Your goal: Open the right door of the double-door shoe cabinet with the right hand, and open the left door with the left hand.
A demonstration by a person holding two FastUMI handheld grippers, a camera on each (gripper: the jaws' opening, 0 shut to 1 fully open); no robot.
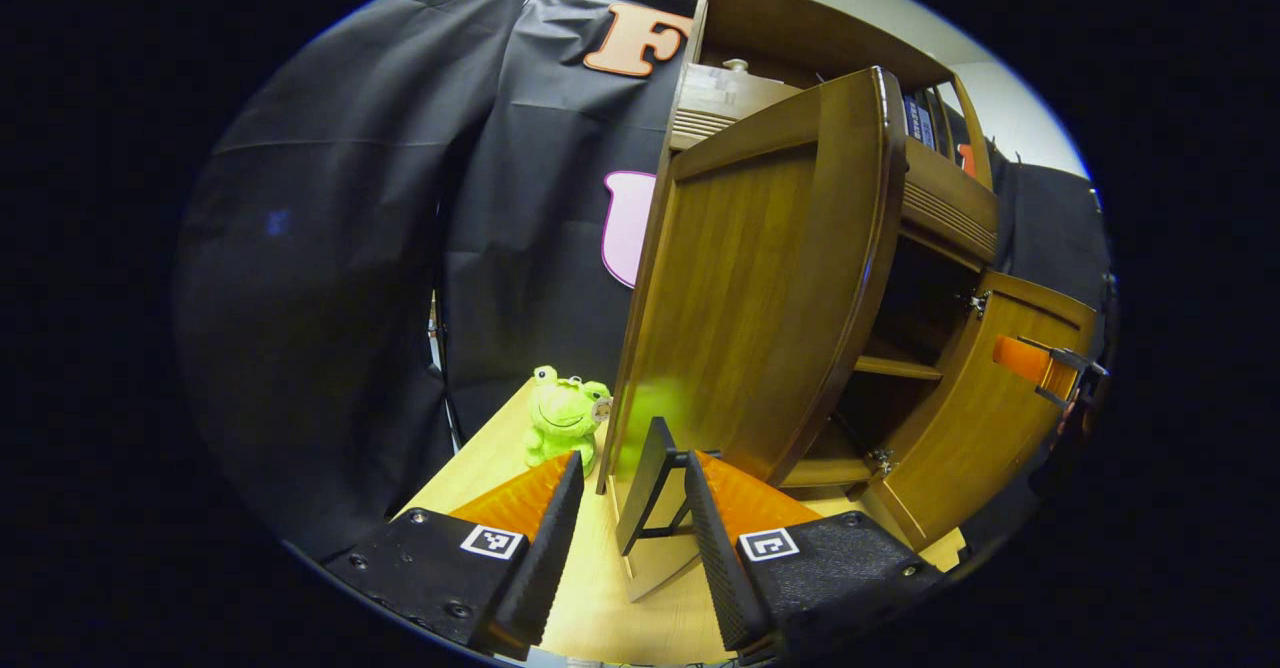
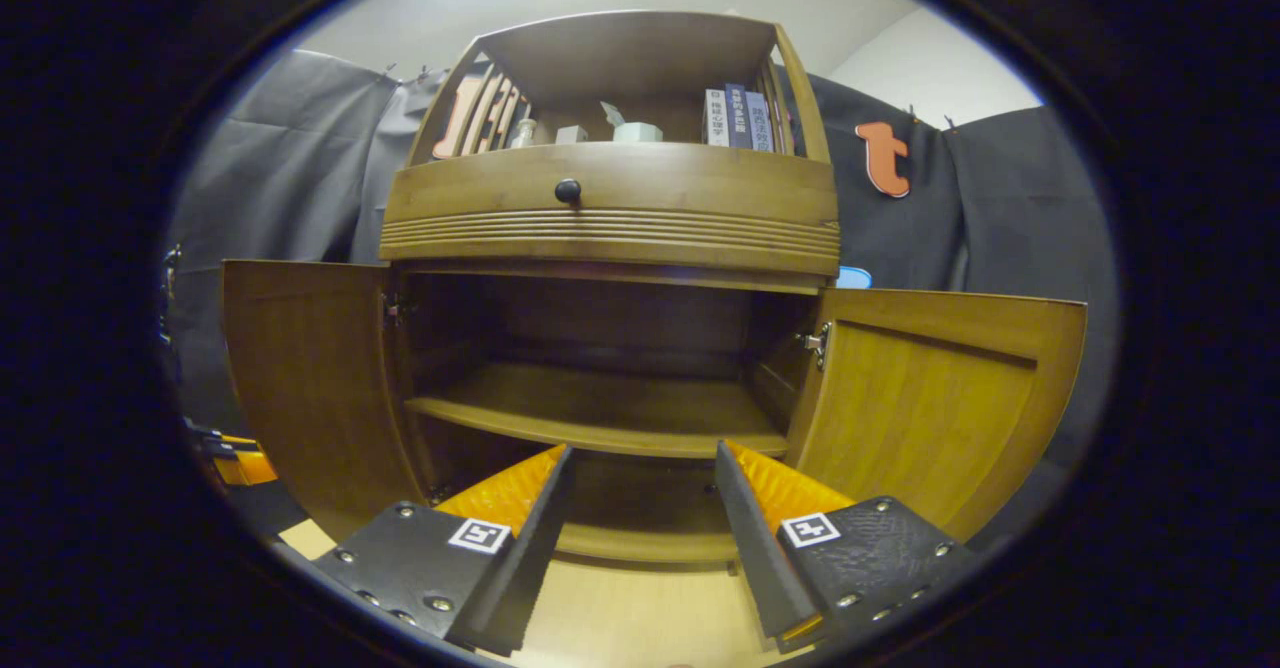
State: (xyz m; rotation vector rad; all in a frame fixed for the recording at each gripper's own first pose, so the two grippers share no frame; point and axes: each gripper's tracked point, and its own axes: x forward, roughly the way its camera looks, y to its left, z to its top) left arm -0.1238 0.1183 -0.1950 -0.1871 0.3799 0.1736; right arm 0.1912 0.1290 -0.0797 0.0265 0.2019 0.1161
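Doors are both standing swung out. Your left gripper is gaping wide around the left door's lower edge, seemingly not pinching it. Your right gripper is hanging wide and empty, the right door lying just right of it.

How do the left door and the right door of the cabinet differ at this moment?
The left door has the left gripper at its handle, the handle standing between the open fingers; the right door has no gripper on it, as the right gripper hovers open before the shelf. The left door swings to the cabinet's left, the right door to its right. Both are brown wood and stand wide open.
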